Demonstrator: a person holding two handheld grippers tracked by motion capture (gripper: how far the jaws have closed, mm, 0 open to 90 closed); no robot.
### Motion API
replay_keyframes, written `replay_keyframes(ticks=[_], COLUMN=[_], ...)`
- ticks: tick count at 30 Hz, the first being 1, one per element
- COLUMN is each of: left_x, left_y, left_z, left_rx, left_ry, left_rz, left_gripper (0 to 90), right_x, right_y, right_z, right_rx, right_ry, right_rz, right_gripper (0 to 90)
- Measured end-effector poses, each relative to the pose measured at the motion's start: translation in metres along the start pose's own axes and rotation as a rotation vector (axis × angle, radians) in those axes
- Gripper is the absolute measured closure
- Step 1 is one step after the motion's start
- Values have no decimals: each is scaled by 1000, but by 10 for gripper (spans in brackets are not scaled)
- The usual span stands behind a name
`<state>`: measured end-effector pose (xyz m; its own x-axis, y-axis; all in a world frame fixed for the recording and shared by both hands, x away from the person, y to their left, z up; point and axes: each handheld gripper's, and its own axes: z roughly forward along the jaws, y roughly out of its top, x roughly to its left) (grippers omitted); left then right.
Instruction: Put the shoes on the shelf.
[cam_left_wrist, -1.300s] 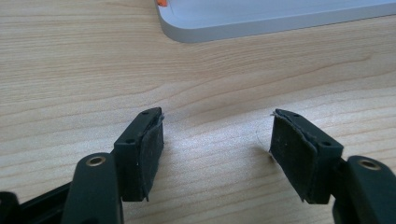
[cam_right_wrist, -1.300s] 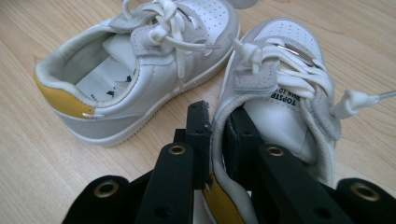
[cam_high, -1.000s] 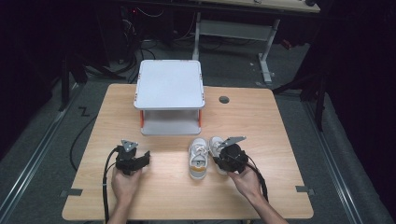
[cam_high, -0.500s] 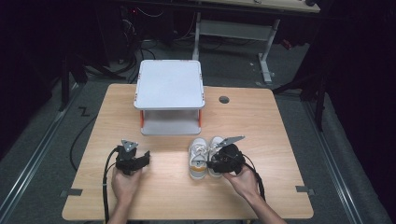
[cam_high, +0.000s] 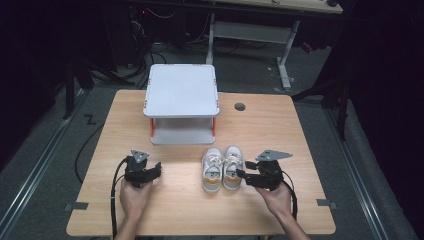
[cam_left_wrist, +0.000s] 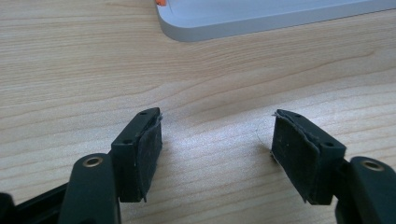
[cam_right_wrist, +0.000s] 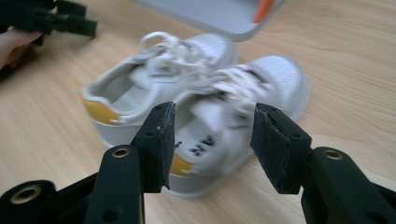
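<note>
Two small white shoes with yellow heels stand side by side on the wooden table, the left shoe (cam_high: 212, 170) (cam_right_wrist: 140, 88) and the right shoe (cam_high: 232, 167) (cam_right_wrist: 233, 112), toes towards the stand. My right gripper (cam_high: 242, 176) (cam_right_wrist: 212, 140) lies just right of the right shoe, pointing at its heel side. Its jaws have just been opening and stand apart; the shoe lies beyond the pads, untouched. My left gripper (cam_high: 156, 171) (cam_left_wrist: 217, 135) rests on the table at the left, open over bare wood.
A white two-tier stand with orange legs (cam_high: 181, 90) (cam_left_wrist: 261, 18) sits at the back middle of the table (cam_high: 300, 150). A round cable hole (cam_high: 240, 106) lies to its right. The left gripper (cam_right_wrist: 51, 18) appears at the far left of the right gripper view.
My right gripper has let go of the right shoe and drawn back to the right. That shoe now sits straight beside the other. The left gripper has not moved.
</note>
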<state>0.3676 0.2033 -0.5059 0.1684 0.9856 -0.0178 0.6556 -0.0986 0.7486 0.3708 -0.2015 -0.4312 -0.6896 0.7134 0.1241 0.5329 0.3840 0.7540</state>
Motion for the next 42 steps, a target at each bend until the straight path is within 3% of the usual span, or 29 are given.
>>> replay_keyframes(ticks=[3,7,10,18,21,24,34,42], left_x=[0,-1,-1,-3,-5,-8,-16,-36], left_y=[0,0,0,1,1,2,6,15], left_z=[0,0,0,-1,-2,-5,-25,-41], left_rx=[0,1,1,11,20,22,-9,-33], left_ry=[2,6,5,14,13,-12,-104,-172], left_rz=[1,4,4,-18,-22,-22,-44,11], left_gripper=[341,339,339,330,331,332,367,383], right_x=[-17,-44,-60,-84,-87,-88,-88,-88], right_y=[-11,-28,-38,-56,-60,-67,-67,-67], right_z=[-5,-5,-3,5,11,13,13,13], right_rx=[-25,-10,-4,40,75,15,17,18], right_ry=[-47,-175,-241,-379,-397,-381,-375,-374], right_rz=[32,79,123,163,155,149,144,144], right_gripper=[487,482,483,464,439,427,404,403])
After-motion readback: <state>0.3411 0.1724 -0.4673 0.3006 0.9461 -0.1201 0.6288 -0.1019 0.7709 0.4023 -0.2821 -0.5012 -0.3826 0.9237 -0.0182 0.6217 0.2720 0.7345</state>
